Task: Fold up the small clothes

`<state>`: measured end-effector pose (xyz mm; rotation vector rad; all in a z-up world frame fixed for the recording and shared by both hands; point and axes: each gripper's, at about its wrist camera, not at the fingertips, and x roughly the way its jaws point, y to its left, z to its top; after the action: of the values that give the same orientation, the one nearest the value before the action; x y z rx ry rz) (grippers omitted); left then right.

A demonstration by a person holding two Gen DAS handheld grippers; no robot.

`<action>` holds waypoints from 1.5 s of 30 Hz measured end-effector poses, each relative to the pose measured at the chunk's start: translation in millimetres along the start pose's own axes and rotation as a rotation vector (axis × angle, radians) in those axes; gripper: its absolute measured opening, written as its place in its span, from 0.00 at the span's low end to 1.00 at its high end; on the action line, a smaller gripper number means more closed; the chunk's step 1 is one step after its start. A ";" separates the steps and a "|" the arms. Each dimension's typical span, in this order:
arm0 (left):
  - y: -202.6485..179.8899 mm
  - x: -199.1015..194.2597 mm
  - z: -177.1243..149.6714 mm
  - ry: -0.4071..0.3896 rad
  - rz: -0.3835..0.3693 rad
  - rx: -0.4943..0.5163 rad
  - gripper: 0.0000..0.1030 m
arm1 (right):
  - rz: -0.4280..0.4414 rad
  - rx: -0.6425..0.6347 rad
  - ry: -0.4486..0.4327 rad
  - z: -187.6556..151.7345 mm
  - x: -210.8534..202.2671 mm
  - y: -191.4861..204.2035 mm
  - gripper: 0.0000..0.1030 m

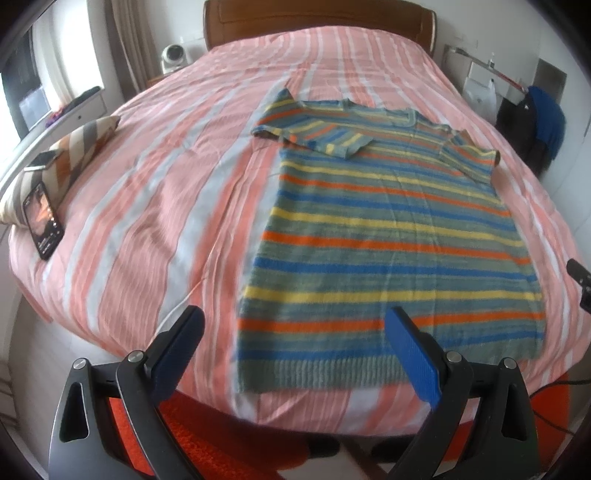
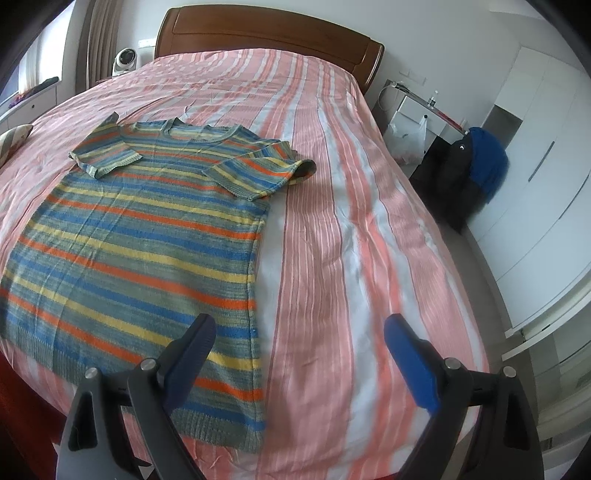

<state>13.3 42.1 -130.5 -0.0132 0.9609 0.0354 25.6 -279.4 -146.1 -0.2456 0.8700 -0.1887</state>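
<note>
A striped knit short-sleeved top, in blue, orange, yellow and grey-green, lies flat on the bed with its hem toward me. It also shows in the right wrist view. Both sleeves are folded in over the chest: the left sleeve and the right sleeve. My left gripper is open and empty, held above the hem near the top's left corner. My right gripper is open and empty, above the bed just right of the top's right hem corner.
The bed has a pink and white striped cover and a wooden headboard. A patterned cushion and a phone lie at the bed's left edge. A chair with dark and blue clothes stands right of the bed.
</note>
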 end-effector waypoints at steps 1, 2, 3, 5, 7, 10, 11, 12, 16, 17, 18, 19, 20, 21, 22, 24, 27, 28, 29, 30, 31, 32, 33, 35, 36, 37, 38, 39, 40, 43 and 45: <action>-0.1 0.0 -0.3 0.000 0.002 0.002 0.96 | -0.001 -0.002 0.001 -0.2 0.3 -0.1 0.89; -0.1 0.0 -0.6 0.001 0.004 0.004 0.96 | -0.002 -0.004 0.002 -0.3 0.5 0.1 0.89; -0.3 0.2 -0.9 0.002 0.006 0.006 0.96 | -0.002 -0.004 0.004 -0.4 0.7 0.1 0.89; -0.5 0.5 -0.9 0.003 0.008 0.007 0.96 | -0.002 -0.005 0.006 -0.6 0.9 0.4 0.89; -0.4 0.8 -1.1 0.005 0.009 0.008 0.96 | -0.006 -0.007 0.006 -0.9 1.1 0.2 0.89; -0.6 1.3 -1.4 0.007 0.012 0.011 0.96 | -0.006 -0.007 0.010 -1.3 1.7 -0.5 0.89; -0.8 1.6 -1.9 0.009 0.013 0.013 0.96 | -0.007 -0.007 0.011 -1.3 1.9 -0.6 0.89; -1.1 1.9 -2.2 0.010 0.015 0.016 0.96 | -0.006 -0.008 0.012 -1.7 2.5 -1.1 0.89; -1.7 2.8 -2.7 0.013 0.019 0.023 0.96 | -0.007 -0.009 0.017 -1.9 3.6 -1.3 0.89; -1.8 2.9 -2.5 0.013 0.020 0.023 0.96 | -0.007 -0.010 0.017 -1.9 3.8 -1.2 0.89; -1.9 2.9 -2.5 0.013 0.019 0.023 0.96 | -0.007 -0.010 0.018 -1.7 4.3 -1.2 0.89; -1.9 3.0 -2.7 0.013 0.019 0.023 0.96 | -0.008 -0.010 0.018 -1.7 4.2 -1.1 0.89; -1.9 3.0 -2.7 0.013 0.019 0.023 0.96 | -0.008 -0.010 0.018 -1.7 4.2 -1.2 0.89; -2.1 3.1 -2.7 0.013 0.020 0.023 0.96 | -0.008 -0.009 0.019 -1.7 4.2 -1.2 0.89; -2.0 3.0 -2.8 0.013 0.020 0.023 0.96 | -0.009 -0.009 0.019 -1.8 4.2 -1.3 0.89; -2.2 3.2 -2.8 0.014 0.020 0.024 0.96 | -0.010 -0.008 0.021 -2.2 5.5 -1.7 0.89; -3.3 4.5 -3.0 0.018 0.022 0.028 0.96 | -0.010 -0.007 0.026 -2.4 7.7 -2.9 0.89; -3.6 5.0 -3.2 0.020 0.023 0.030 0.96 | -0.005 -0.005 0.026 -2.6 8.7 -3.3 0.89; -3.9 5.9 -3.2 0.025 0.025 0.033 0.96 | 0.007 -0.002 0.022 -3.0 9.6 -3.9 0.89; -4.0 6.7 -2.9 0.031 0.028 0.037 0.96 | 0.061 -0.006 0.008 -2.2 11.4 -6.2 0.89; -3.8 7.1 -3.3 0.032 0.028 0.039 0.96 | 0.108 -0.009 -0.006 -0.6 13.5 -9.0 0.89; -3.5 6.9 -3.4 0.031 0.030 0.041 0.96 | 0.189 -0.012 -0.045 6.3 18.8 -18.2 0.89; -2.6 6.5 -3.5 0.028 0.033 0.041 0.96 | 0.211 -0.010 -0.072 13.9 22.4 -25.2 0.88; -0.6 7.0 -4.1 0.029 0.038 0.032 0.96 | 0.212 0.000 -0.131 39.3 34.2 -39.6 0.89; 1.0 7.5 -4.5 0.032 0.038 0.024 0.96 | 0.247 -0.014 -0.149 58.2 44.6 -42.6 0.89; 2.2 8.0 -5.0 0.036 0.038 0.018 0.96 | 0.298 -0.042 -0.146 75.2 56.4 -39.1 0.89; 3.1 8.2 -5.3 0.041 0.038 0.012 0.96 | 0.356 -0.083 -0.131 92.4 70.4 -29.3 0.89; 3.8 7.6 -5.9 0.044 0.041 0.007 0.96 | 0.407 -0.124 -0.112 105.2 82.7 -19.9 0.89; 4.4 6.2 -6.7 0.045 0.045 0.004 0.96 | 0.457 -0.173 -0.088 115.6 95.6 -7.9 0.88; 6.9 1.2 -7.8 0.038 0.062 0.006 0.96 | 0.467 -0.310 -0.048 134.9 134.7 39.1 0.86; 11.0 -2.6 -10.4 0.036 0.083 0.007 0.96 | 0.420 -0.333 -0.018 141.4 167.2 64.4 0.72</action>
<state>2.9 52.8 -134.2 0.0322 0.9968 0.1085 244.6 -242.6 -199.1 -0.3671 0.9141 0.3521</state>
